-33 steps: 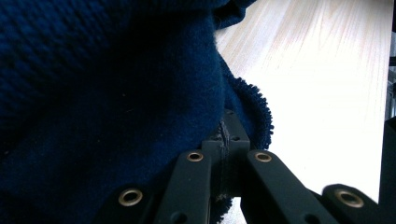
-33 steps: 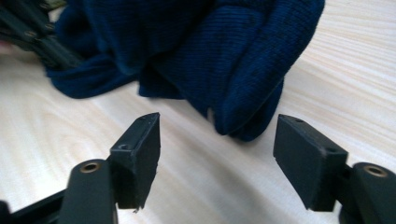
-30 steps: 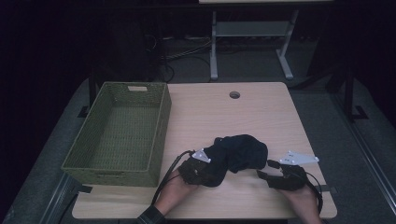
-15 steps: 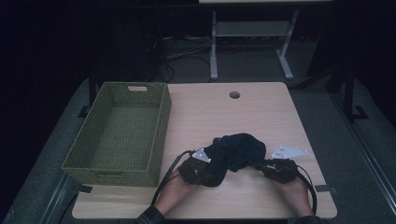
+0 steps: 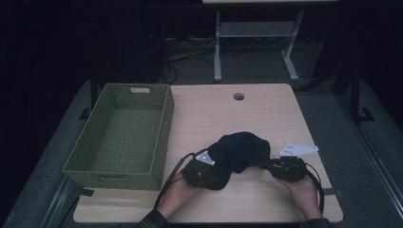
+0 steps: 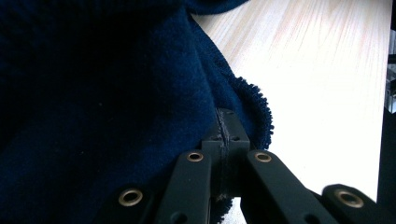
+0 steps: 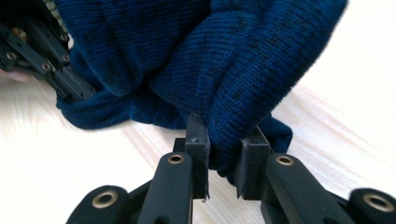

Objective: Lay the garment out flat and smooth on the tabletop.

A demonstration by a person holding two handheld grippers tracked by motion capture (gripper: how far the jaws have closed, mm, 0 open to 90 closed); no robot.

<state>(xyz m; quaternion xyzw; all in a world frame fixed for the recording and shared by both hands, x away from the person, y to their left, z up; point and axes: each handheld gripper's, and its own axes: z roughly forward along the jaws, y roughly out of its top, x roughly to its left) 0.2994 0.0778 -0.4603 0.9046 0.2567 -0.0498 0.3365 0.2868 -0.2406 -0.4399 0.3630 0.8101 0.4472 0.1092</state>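
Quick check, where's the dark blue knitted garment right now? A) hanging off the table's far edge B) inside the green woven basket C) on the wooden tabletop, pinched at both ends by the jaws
C: the dark blue knitted garment lies on the wooden tabletop, with the left gripper and the right gripper each clamped on a fold; the green woven basket holds nothing.

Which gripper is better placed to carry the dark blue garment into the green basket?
Left, probably. The left gripper is clamped on the dark blue garment and sits nearer the green basket; the right gripper, just closing on a fold, lies farther away.
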